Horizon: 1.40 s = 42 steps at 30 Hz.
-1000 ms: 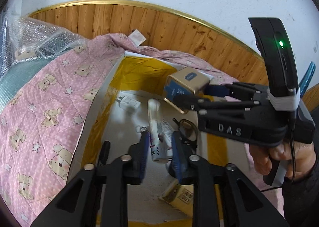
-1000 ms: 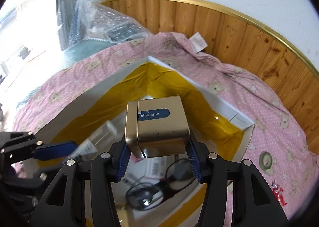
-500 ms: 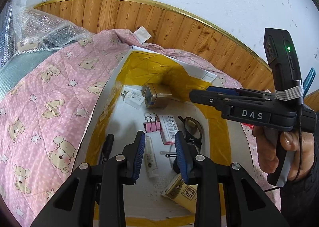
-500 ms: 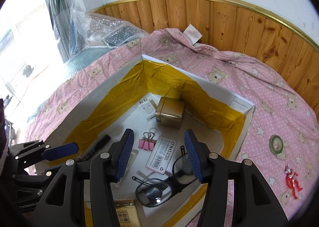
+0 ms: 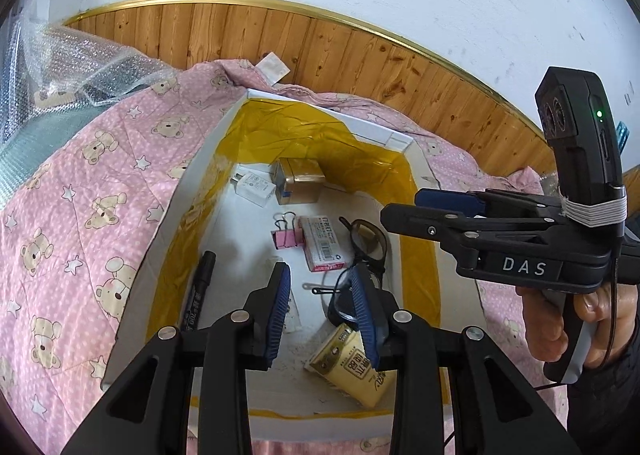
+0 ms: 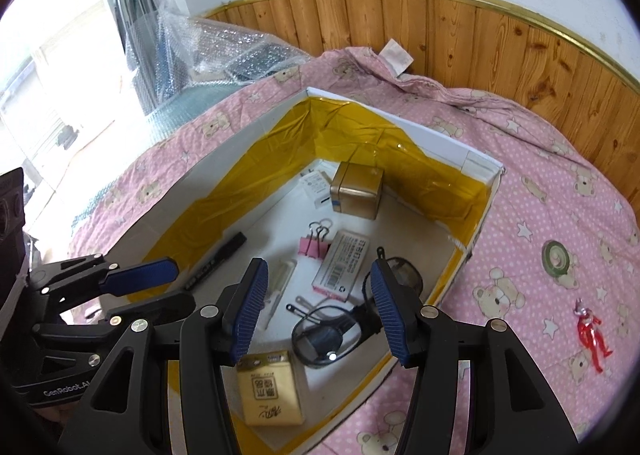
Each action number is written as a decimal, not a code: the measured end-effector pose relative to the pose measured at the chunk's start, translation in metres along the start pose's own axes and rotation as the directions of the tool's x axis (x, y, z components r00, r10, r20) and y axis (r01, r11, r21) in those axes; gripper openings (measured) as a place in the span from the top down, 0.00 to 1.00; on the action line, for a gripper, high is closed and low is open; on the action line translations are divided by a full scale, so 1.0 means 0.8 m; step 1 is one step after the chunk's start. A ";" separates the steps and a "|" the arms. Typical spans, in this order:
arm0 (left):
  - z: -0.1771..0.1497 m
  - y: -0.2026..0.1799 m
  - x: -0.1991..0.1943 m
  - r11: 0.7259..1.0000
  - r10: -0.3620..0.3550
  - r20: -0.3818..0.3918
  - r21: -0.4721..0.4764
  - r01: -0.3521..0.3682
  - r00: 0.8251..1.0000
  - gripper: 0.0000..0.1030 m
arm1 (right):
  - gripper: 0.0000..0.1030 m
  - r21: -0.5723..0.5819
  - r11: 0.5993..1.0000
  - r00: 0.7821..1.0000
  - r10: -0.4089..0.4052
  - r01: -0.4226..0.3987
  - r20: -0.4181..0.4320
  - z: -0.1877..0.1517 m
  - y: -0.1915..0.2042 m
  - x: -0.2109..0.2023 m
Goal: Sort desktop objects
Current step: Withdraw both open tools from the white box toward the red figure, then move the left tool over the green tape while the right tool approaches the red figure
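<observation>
Right wrist: right tongs (image 6: 318,309) spread, empty.

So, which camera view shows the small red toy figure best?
The right wrist view: the red toy figure lies in full sight on the pink quilt, outside the box. In the left wrist view I cannot find it.

A gold tin (image 6: 357,189) sits upright in the white box's (image 6: 482,163) far corner, touching a charger (image 5: 256,187).

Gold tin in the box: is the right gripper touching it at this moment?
Apart. The right wrist view shows the gold tin resting in the box's far corner, with white floor between it and the open right gripper.
</observation>
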<state>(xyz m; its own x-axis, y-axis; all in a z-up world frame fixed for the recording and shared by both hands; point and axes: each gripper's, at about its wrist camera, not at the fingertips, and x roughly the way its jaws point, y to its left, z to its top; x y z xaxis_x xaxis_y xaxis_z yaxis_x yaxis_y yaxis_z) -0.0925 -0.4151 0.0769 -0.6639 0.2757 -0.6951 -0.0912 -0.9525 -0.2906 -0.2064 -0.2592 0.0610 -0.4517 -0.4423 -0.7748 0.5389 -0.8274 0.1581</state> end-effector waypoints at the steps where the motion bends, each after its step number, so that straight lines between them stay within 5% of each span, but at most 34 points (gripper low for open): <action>1: -0.001 -0.003 -0.002 1.000 0.003 0.001 0.004 -0.003 1.000 0.67 | 0.45 0.001 1.000 1.000 0.008 -0.008 -0.001 -0.003 0.000 -0.004; 23: -0.014 -0.083 -0.026 0.996 -0.021 -0.001 0.084 0.021 1.000 0.63 | 0.45 0.081 0.991 0.994 0.105 -0.108 0.032 -0.065 -0.043 -0.087; 42: -0.025 -0.184 -0.003 0.982 -0.073 -0.058 0.167 0.082 0.996 0.61 | 0.45 0.197 0.977 0.995 0.077 -0.087 0.057 -0.136 -0.121 -0.143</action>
<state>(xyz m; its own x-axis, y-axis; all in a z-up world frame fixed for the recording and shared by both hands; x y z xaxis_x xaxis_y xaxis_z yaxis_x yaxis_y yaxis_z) -0.0630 -0.2728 0.1082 -0.6110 0.3517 -0.7092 -0.2683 -0.9349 -0.2324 -0.1294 -0.0909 0.0674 -0.4484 -0.5235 -0.7245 0.4256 -0.8378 0.3419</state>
